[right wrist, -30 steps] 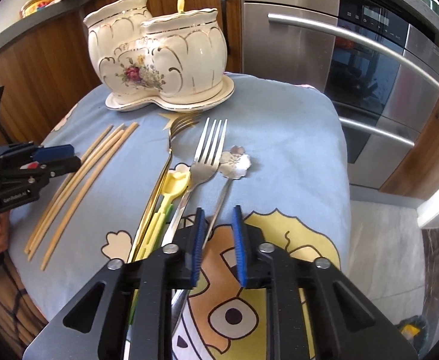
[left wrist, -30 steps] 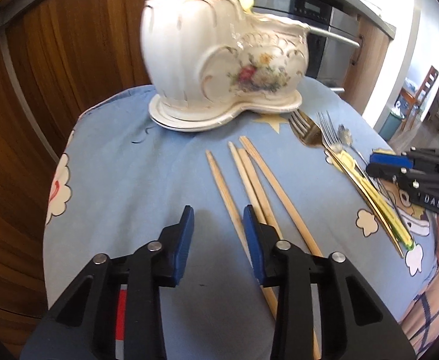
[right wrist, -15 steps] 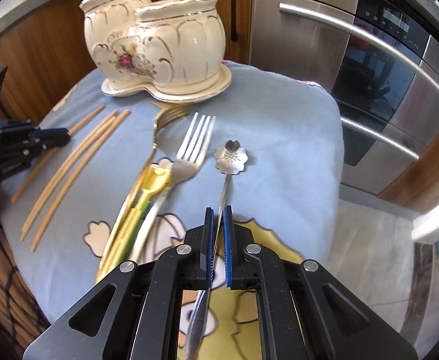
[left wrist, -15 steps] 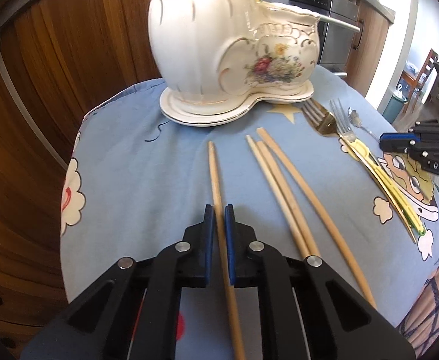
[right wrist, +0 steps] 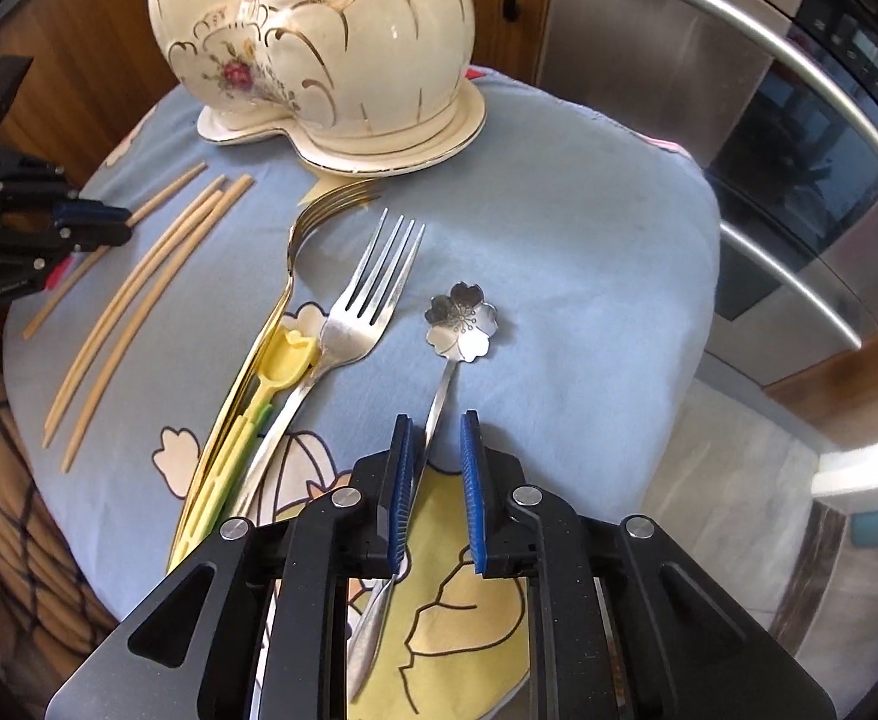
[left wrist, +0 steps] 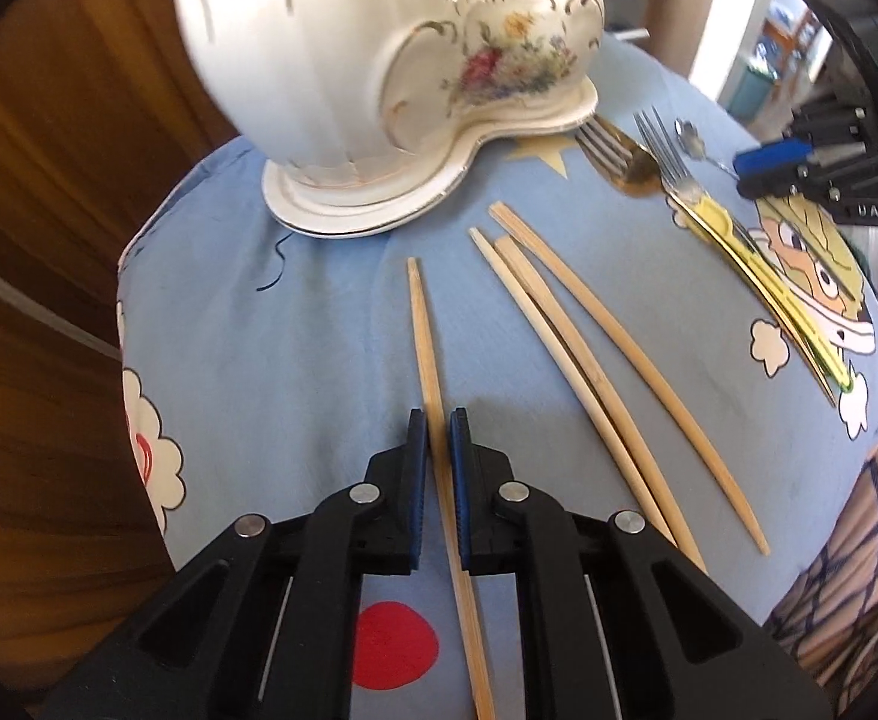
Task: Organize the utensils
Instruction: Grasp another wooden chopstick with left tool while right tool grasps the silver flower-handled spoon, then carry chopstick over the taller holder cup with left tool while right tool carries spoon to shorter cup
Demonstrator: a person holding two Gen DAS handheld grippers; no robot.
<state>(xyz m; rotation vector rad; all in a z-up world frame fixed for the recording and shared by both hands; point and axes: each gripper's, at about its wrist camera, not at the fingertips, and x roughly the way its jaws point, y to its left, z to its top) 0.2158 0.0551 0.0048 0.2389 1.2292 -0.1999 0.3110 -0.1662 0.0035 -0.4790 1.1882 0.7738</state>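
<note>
Left wrist view: left claw [left wrist: 438,420] pinches one chopstick [left wrist: 424,330], its rear end cut off below. Right claw [right wrist: 437,426] stands spread around the flower spoon [right wrist: 462,321] handle; contact is hard to judge.

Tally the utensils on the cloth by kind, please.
Chopsticks: 4, one in the left gripper
Forks: 2, gold, silver
Flower spoon: 1, between the right gripper fingers
Yellow plastic utensil: 1
Total: 8
</note>
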